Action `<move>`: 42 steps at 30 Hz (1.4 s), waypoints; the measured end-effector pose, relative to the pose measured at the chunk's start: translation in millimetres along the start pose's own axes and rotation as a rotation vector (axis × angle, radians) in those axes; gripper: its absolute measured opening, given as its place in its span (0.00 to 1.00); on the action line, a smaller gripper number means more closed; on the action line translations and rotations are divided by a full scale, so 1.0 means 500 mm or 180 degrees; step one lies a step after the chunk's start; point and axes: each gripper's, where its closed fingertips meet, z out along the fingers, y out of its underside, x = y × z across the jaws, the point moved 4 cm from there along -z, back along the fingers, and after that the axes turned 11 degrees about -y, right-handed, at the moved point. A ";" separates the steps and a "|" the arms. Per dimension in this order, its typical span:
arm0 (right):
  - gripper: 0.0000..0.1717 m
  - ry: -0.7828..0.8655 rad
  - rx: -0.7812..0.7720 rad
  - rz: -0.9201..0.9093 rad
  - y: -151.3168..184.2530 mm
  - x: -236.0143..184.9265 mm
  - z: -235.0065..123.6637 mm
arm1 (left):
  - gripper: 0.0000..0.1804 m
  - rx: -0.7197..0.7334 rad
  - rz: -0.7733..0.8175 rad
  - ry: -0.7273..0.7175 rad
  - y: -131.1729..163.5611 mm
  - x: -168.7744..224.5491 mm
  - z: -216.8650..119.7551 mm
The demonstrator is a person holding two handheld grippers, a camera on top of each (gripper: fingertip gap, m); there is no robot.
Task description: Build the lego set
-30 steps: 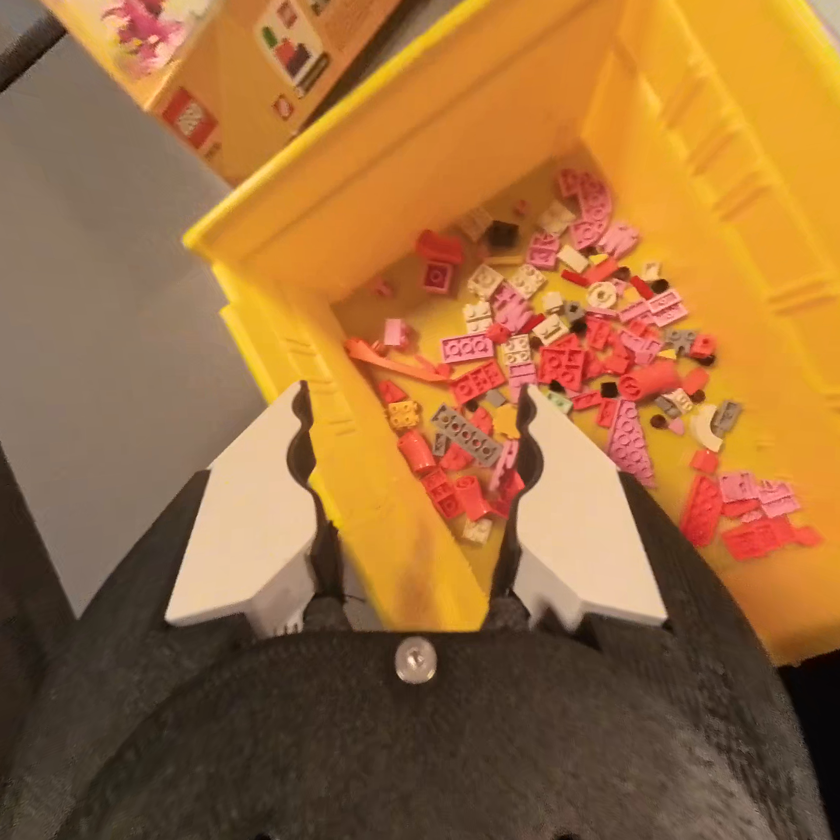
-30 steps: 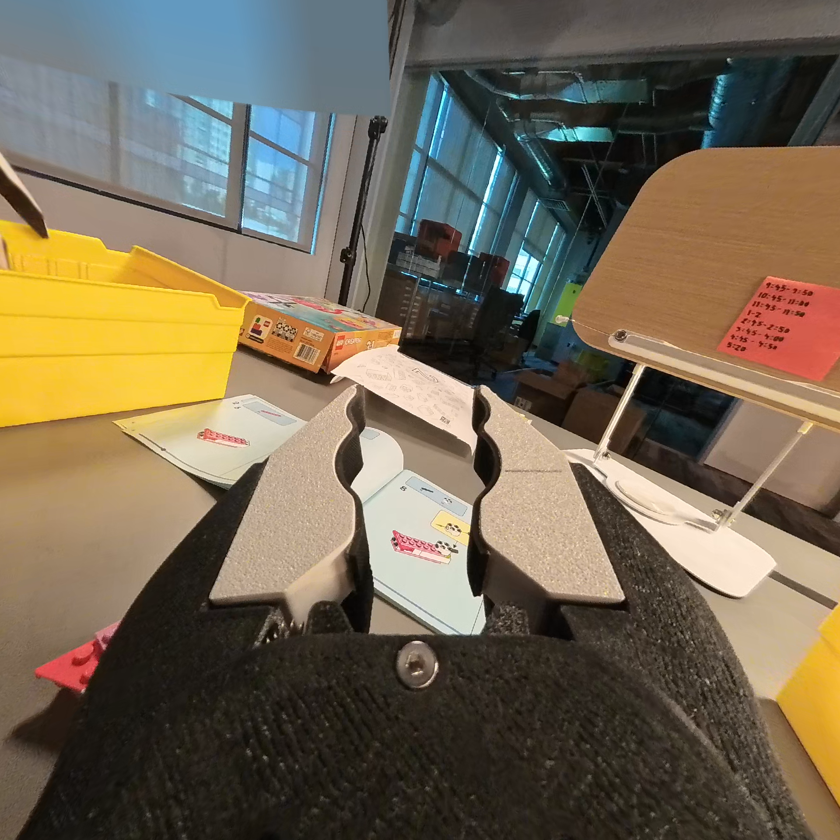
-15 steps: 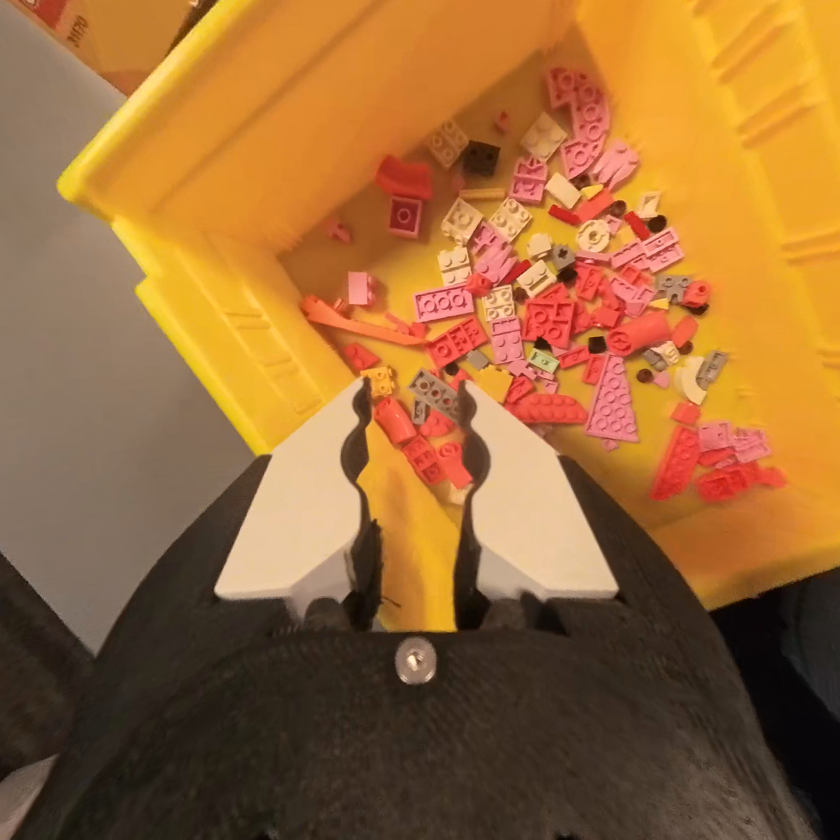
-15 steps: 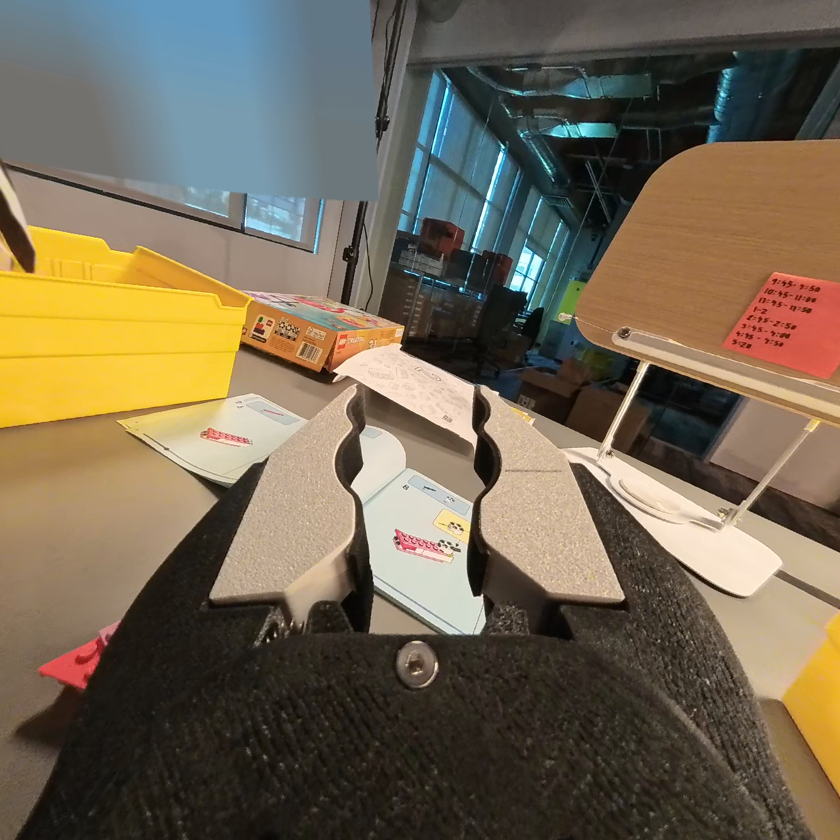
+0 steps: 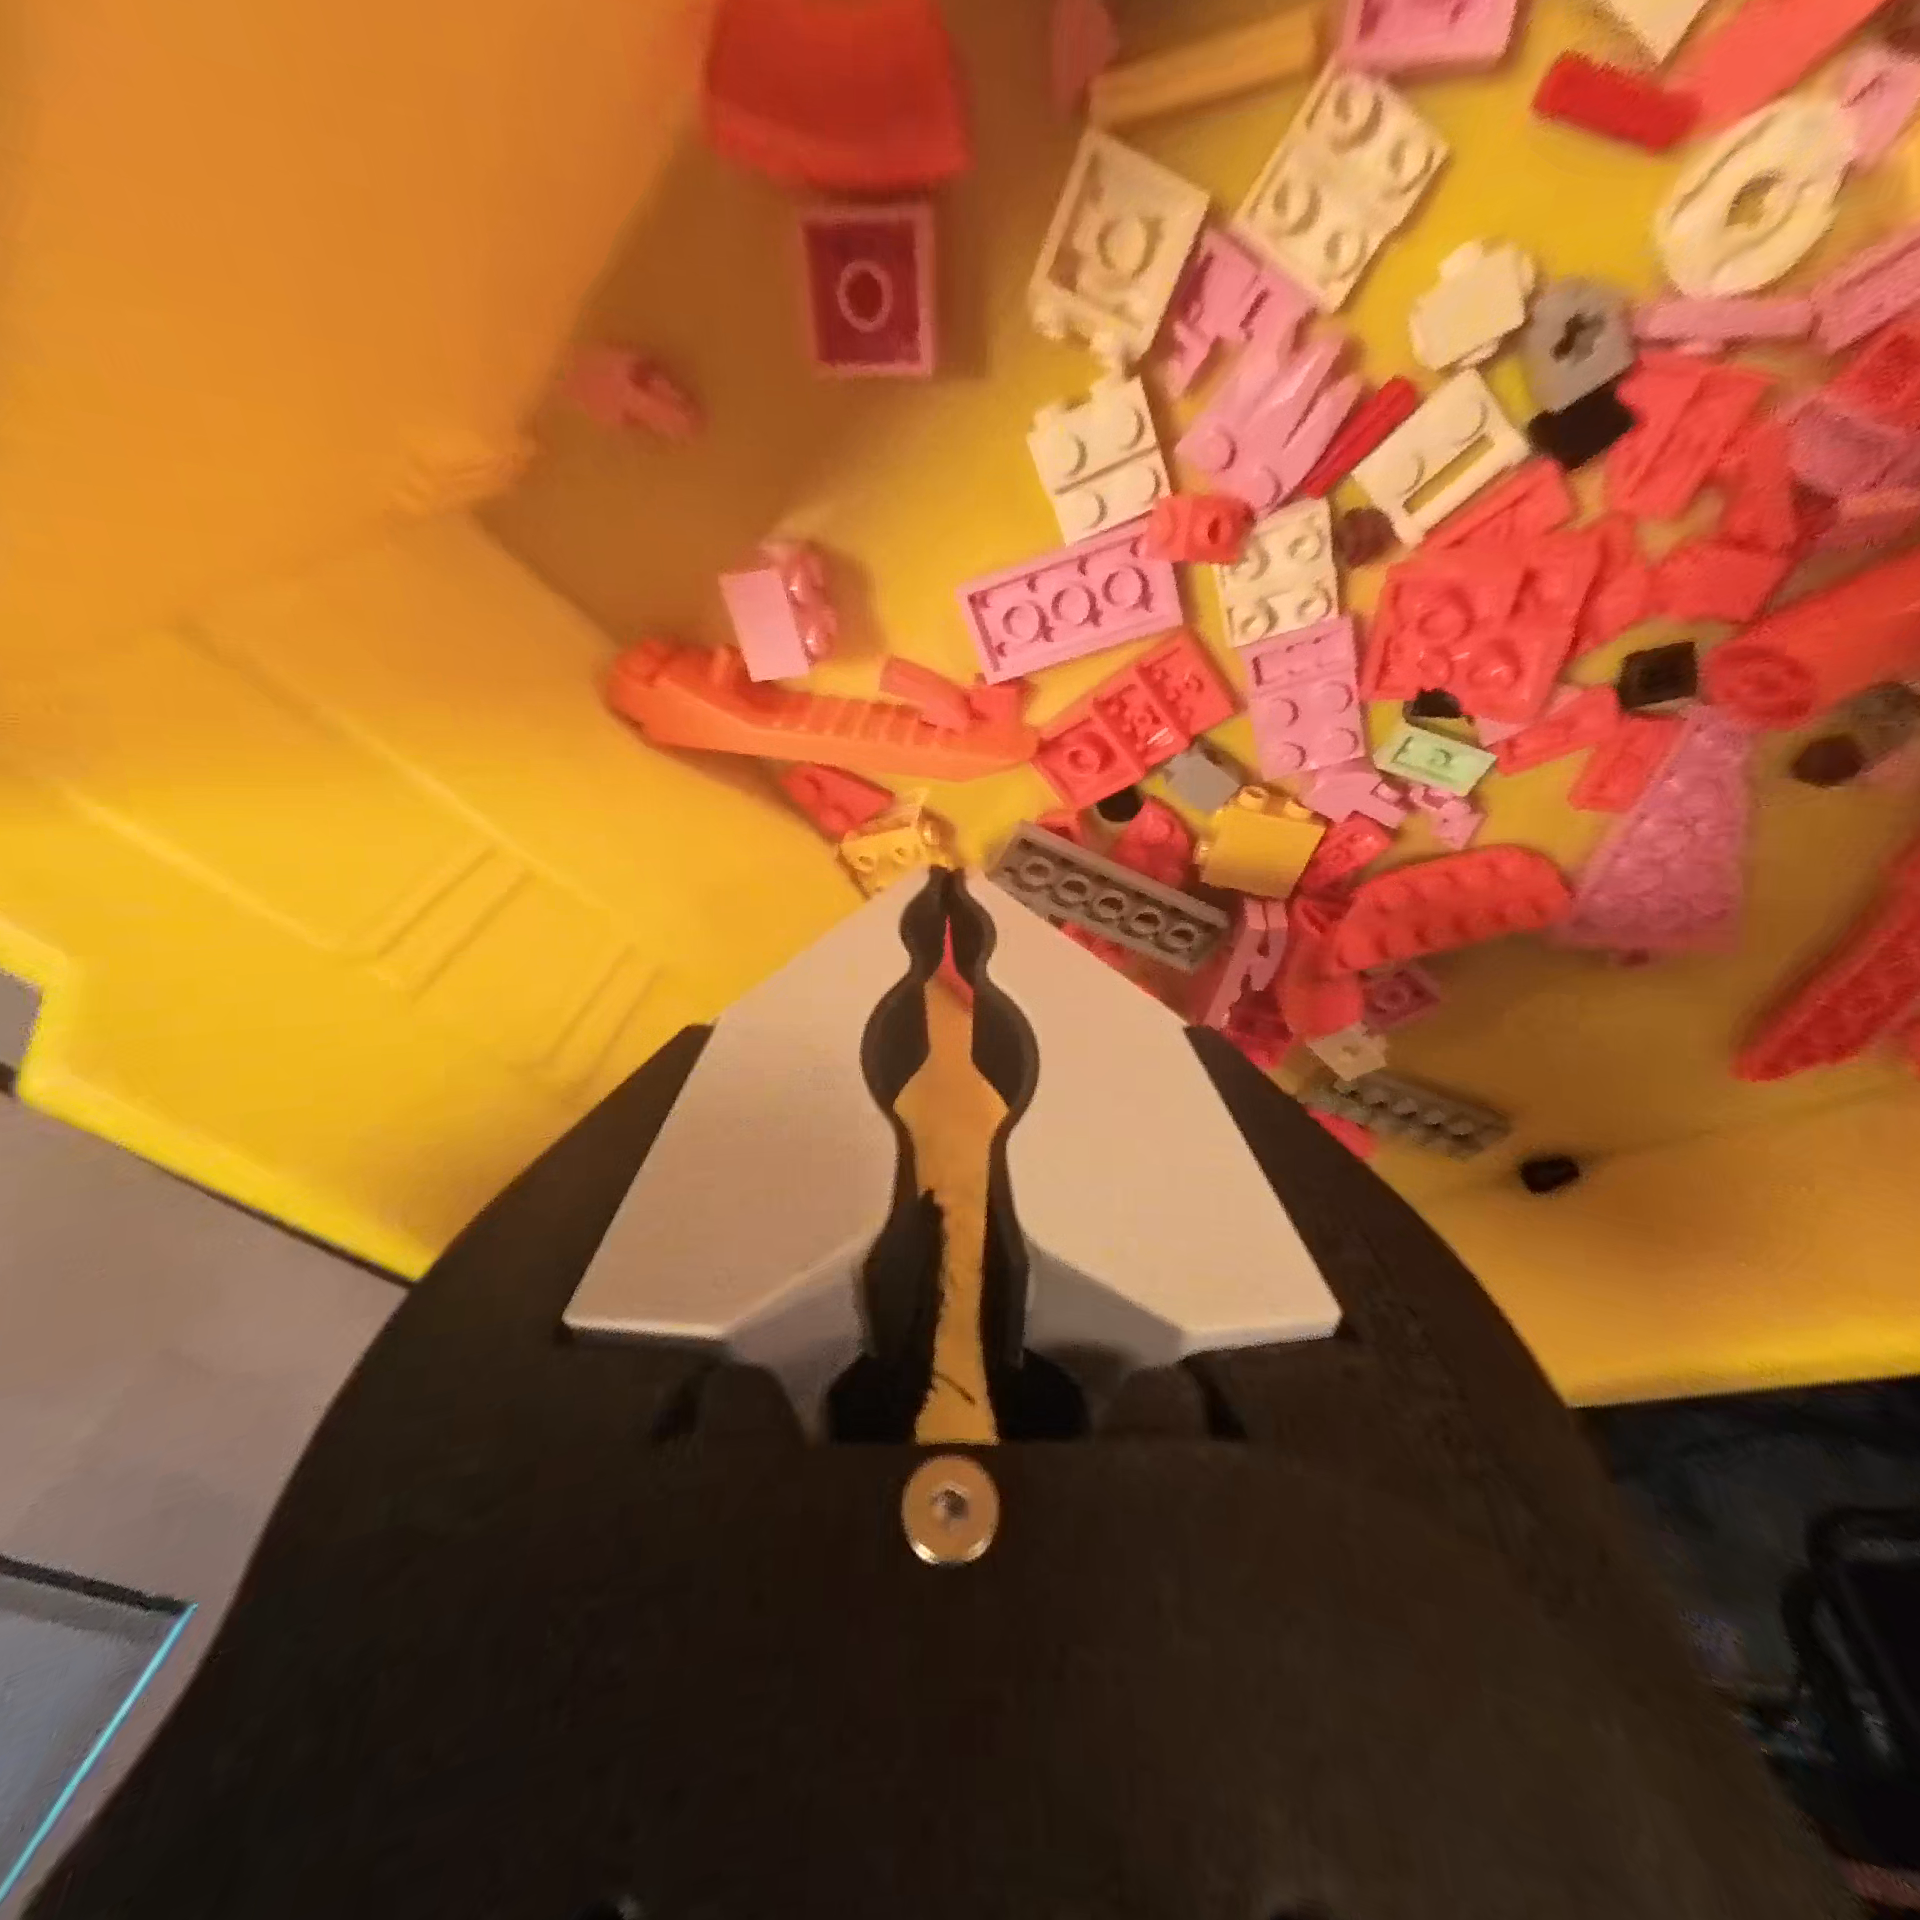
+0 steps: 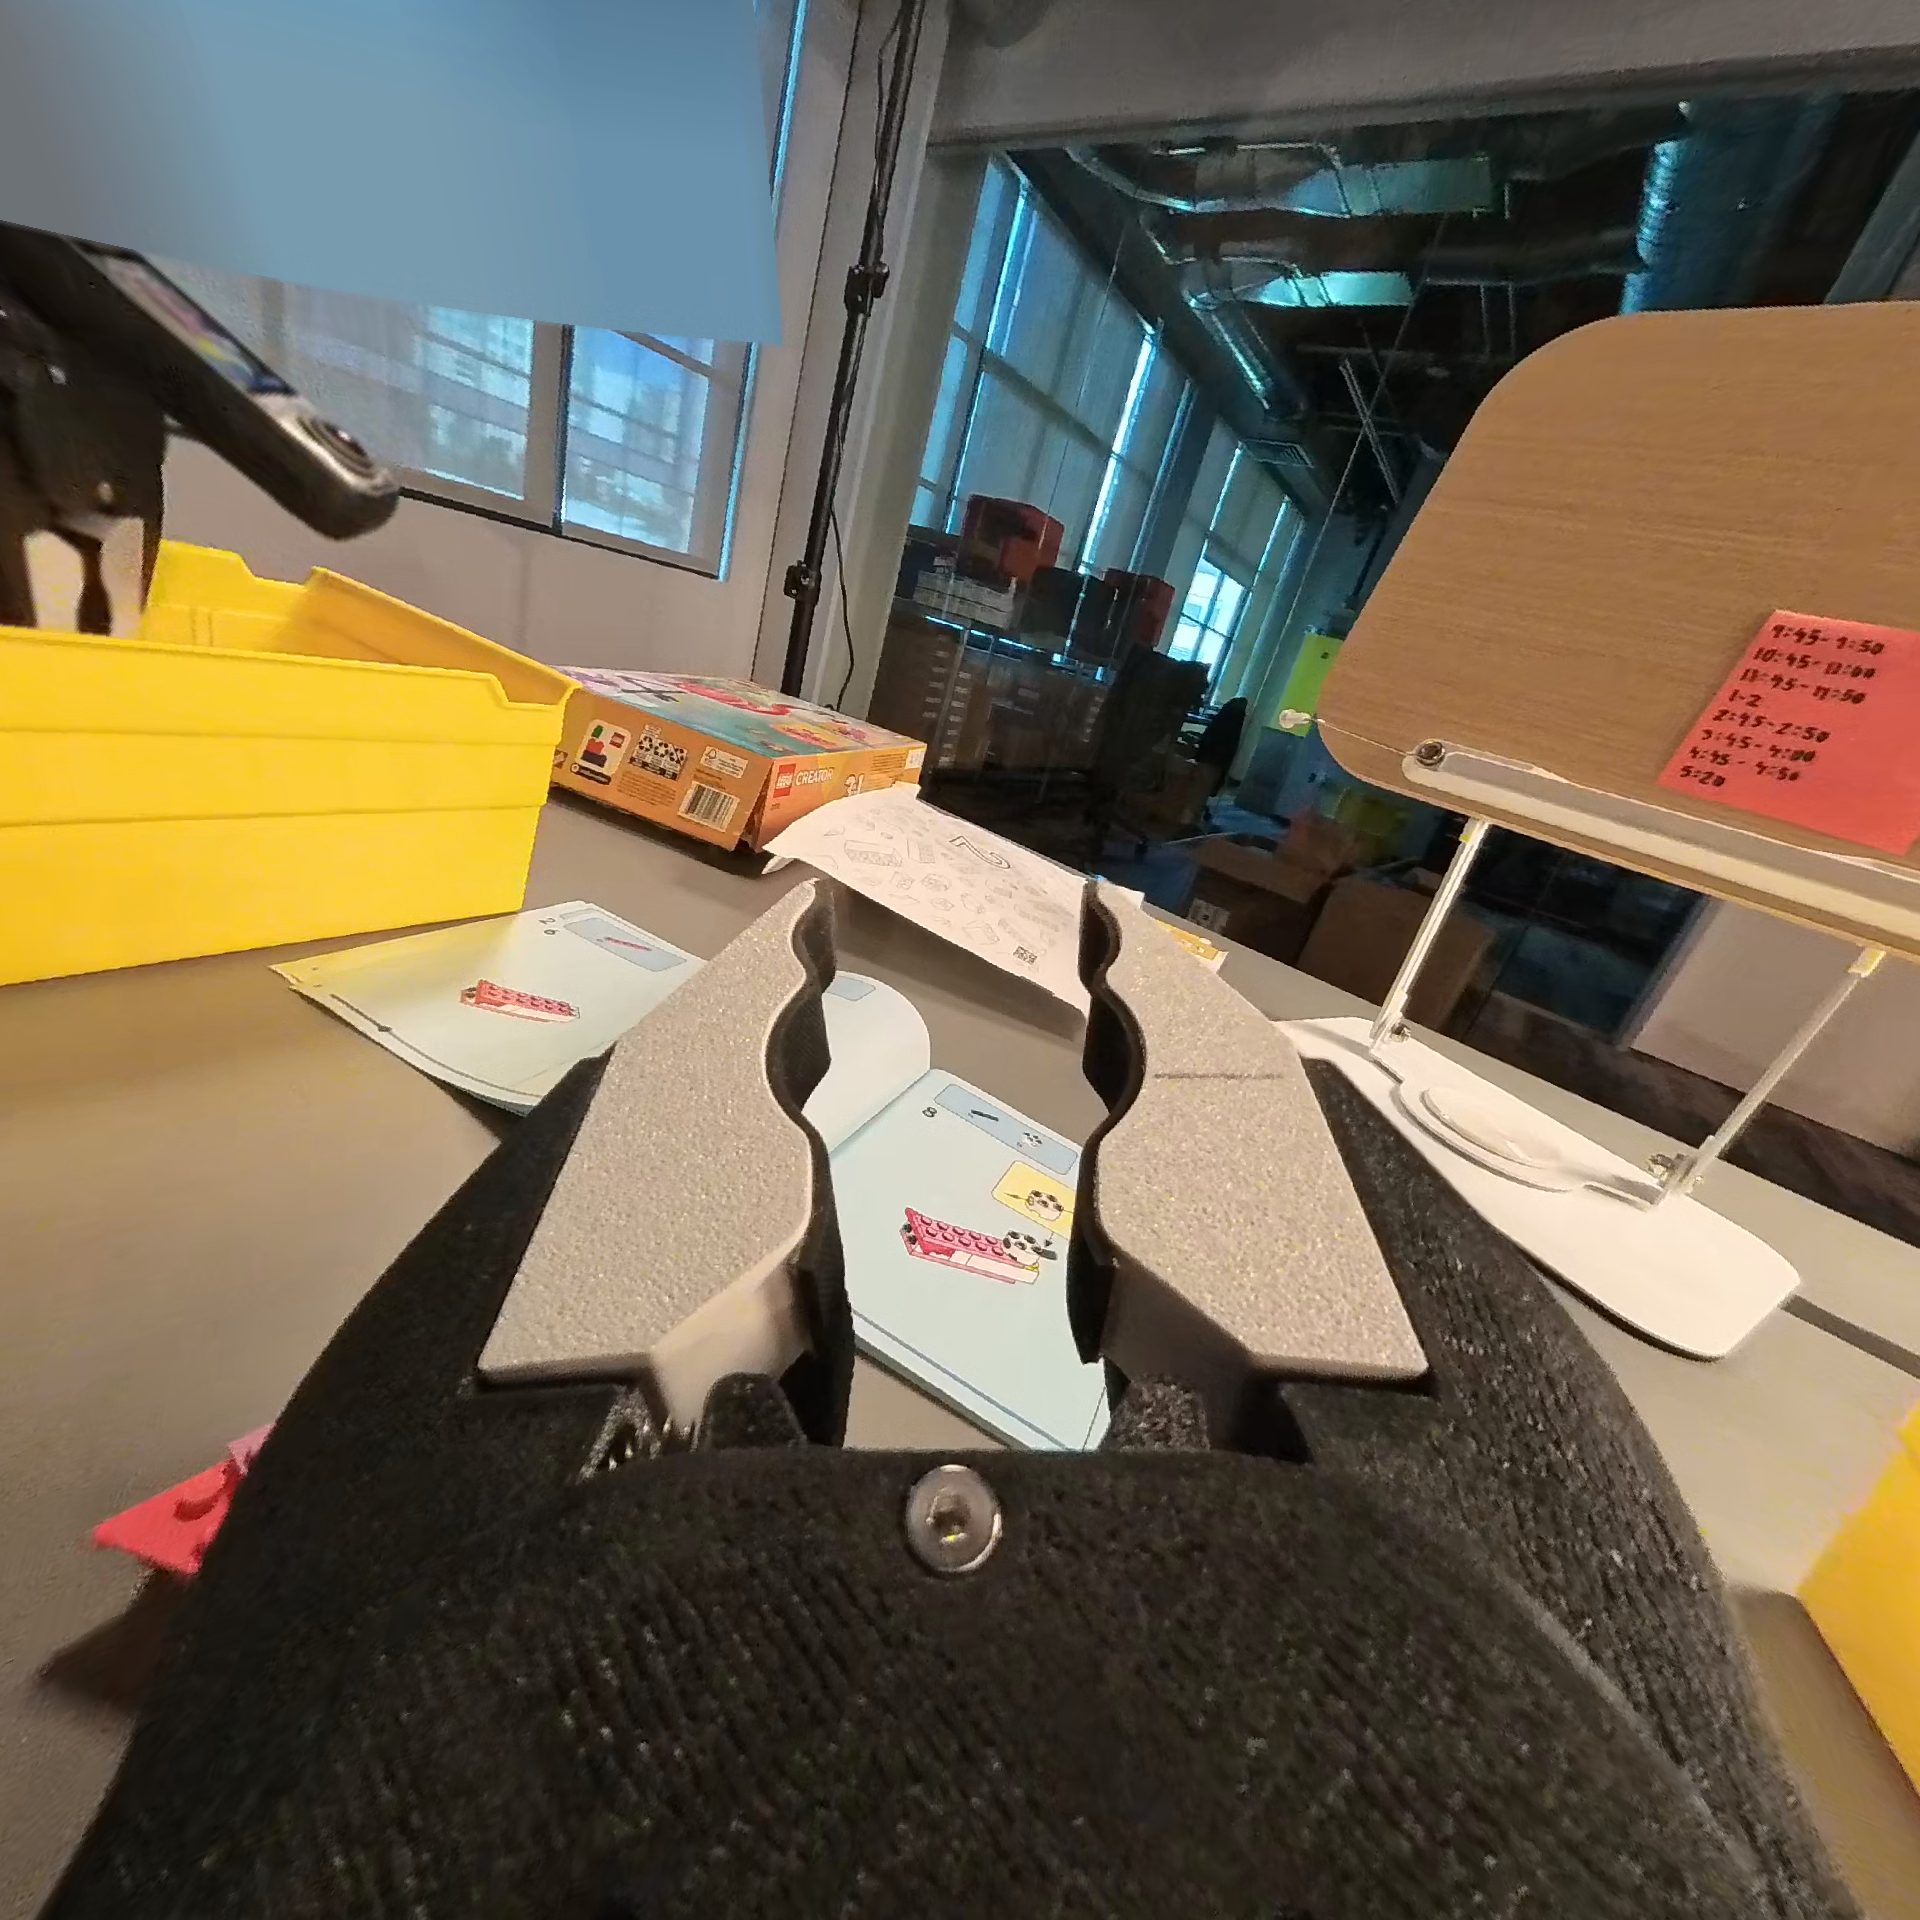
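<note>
reaching down into the yellow bin [image 5: 312, 852], the left hand-held gripper [image 5: 943, 889] has its two fingertips pinched together with nothing visible between them, the tips just beside a small yellow plate [image 5: 883, 847] on the bin floor. a long orange piece [image 5: 810, 717] lies a little beyond that plate, and a grey studded strip [image 5: 1112, 909] lies just right of the tips. further right the bin floor is strewn with a heap of red, pink and cream bricks [image 5: 1455, 582], a curved red piece [image 5: 1455, 904] among them. the picture is blurred, so whether the tips touch the yellow plate cannot be told.

over on the grey worktop [image 6: 208, 1195], the same bin shows from outside at the left, and beside it lies an orange cardboard box [image 6: 727, 769]. the right hand-held gripper [image 6: 951, 914] hangs low over the worktop with its fingers released and well apart, nothing between the pads. below them lies an open pale blue instruction booklet [image 6: 966, 1247], and a white printed sheet [image 6: 935, 883] leans up beyond the tips. a red flat piece [image 6: 166, 1517] peeks out at the lower left of that gripper's body. to the right stands a wooden board on a white stand [image 6: 1621, 582] with a red note [image 6: 1808, 727] stuck on it.
</note>
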 end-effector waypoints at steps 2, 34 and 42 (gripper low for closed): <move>0.27 0.0004 0.0010 0.0030 0.000 0.002 0.000 | 0.00 -0.0013 0.0074 0.0038 0.002 0.007 0.002; 0.26 -0.0042 0.0007 0.0069 0.002 -0.002 0.008 | 0.00 0.0129 0.0357 0.1366 -0.014 0.123 -0.033; 0.26 -0.0037 0.0000 0.0072 0.002 -0.002 0.008 | 0.00 0.1338 -0.0135 0.0613 -0.101 0.051 -0.035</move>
